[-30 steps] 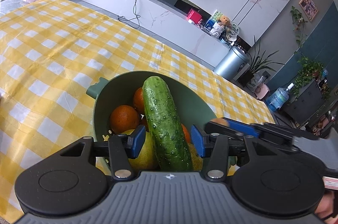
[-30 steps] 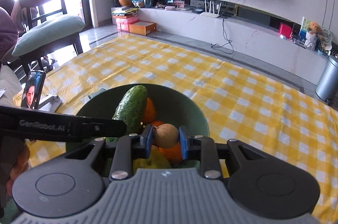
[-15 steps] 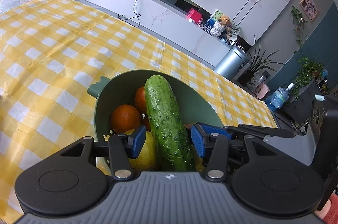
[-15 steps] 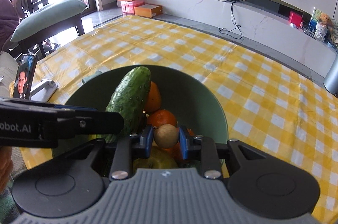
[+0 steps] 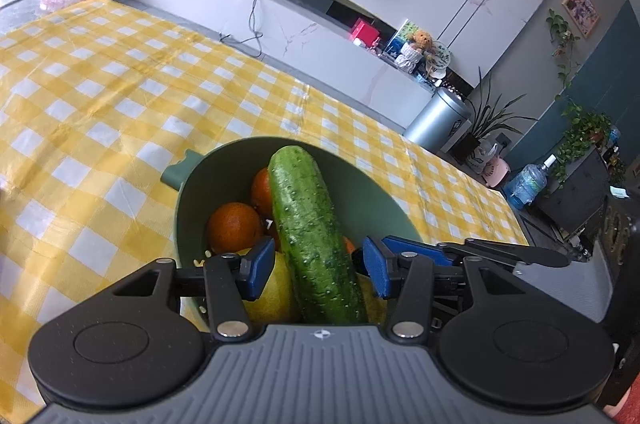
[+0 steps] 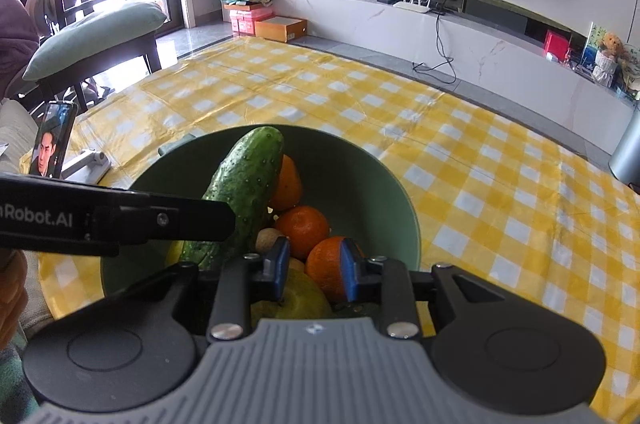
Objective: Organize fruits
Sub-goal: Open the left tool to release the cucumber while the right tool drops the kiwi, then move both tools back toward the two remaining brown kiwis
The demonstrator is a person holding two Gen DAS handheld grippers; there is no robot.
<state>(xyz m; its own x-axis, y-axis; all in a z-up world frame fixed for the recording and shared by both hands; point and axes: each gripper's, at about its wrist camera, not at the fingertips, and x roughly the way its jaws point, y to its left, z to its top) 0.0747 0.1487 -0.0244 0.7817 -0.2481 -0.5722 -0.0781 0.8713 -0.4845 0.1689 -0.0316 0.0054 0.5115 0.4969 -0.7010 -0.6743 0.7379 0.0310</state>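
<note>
Left gripper (image 5: 316, 274) half-wide, jaws opening astride the cucumber (image 5: 310, 236), which leans on the green bowl (image 5: 360, 184) rim, pads apparently clear. Right gripper (image 6: 314, 270) narrow, opening, nothing pinched: small brown fruit (image 6: 267, 239) sits just ahead-left among oranges (image 6: 302, 226), likely released.

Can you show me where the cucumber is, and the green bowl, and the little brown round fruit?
cucumber (image 5: 310, 236): left wrist view, middle of its bumpy skin.
green bowl (image 6: 360, 180): right wrist view, bare inner wall on the far side.
small brown fruit (image 6: 267, 239): right wrist view, its visible top beside the cucumber.
</note>
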